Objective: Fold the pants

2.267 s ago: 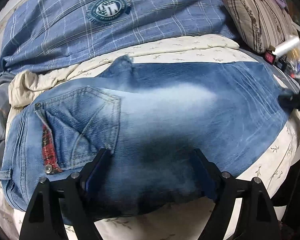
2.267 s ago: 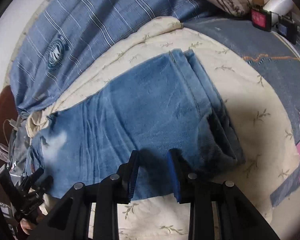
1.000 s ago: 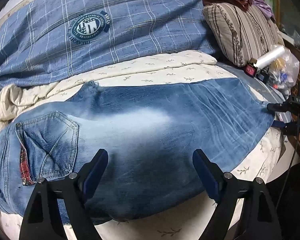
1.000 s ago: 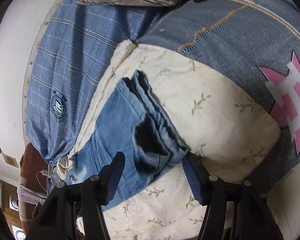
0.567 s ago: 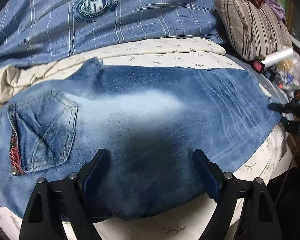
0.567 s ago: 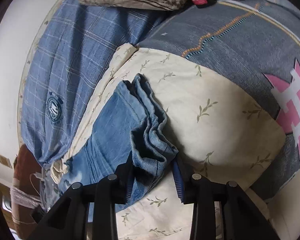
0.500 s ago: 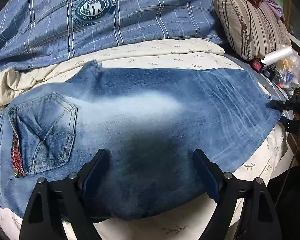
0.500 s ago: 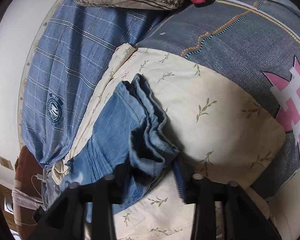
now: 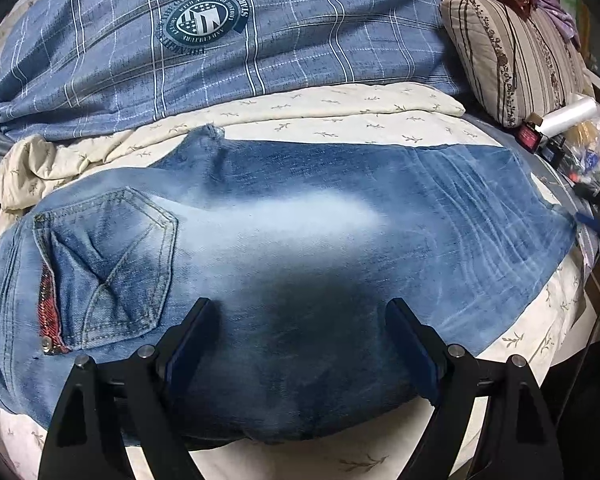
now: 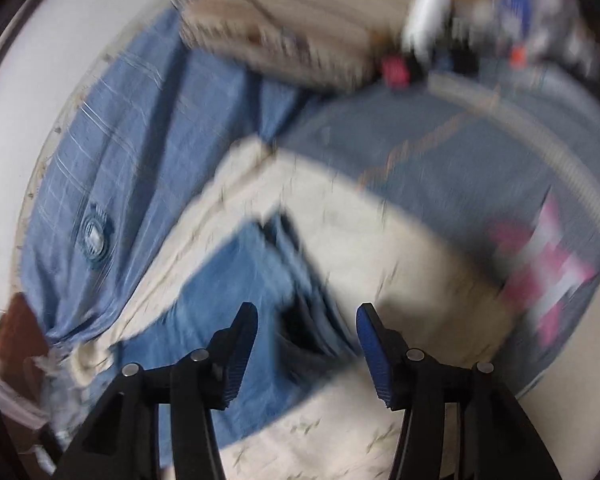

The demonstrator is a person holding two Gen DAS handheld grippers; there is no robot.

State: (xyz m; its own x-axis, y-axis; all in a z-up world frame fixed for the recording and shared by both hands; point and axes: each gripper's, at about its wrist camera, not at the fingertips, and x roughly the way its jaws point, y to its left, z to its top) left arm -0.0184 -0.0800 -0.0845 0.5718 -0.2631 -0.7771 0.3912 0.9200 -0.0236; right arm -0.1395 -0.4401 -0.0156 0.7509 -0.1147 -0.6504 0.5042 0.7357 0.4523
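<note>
Pinning nothing: left gripper [image 9: 300, 344] fingers spread wide over faded blue denim pants [image 9: 300, 240]; right gripper [image 10: 306, 344] fingers released, straddling hem for regrasp.

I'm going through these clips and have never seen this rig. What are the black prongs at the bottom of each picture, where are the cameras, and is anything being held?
No robot arm here: a person carries a two-finger claw in each hand, with a fisheye camera on each looking along its fingers. The left claw stands wide open over the jeans, near the back pocket, gripping nothing. The right claw's blurred view shows the leg hems between open fingers, apparently not pinched. The jeans lie on a cream leaf-print sheet, with a plaid blanket and a striped pillow behind.
</note>
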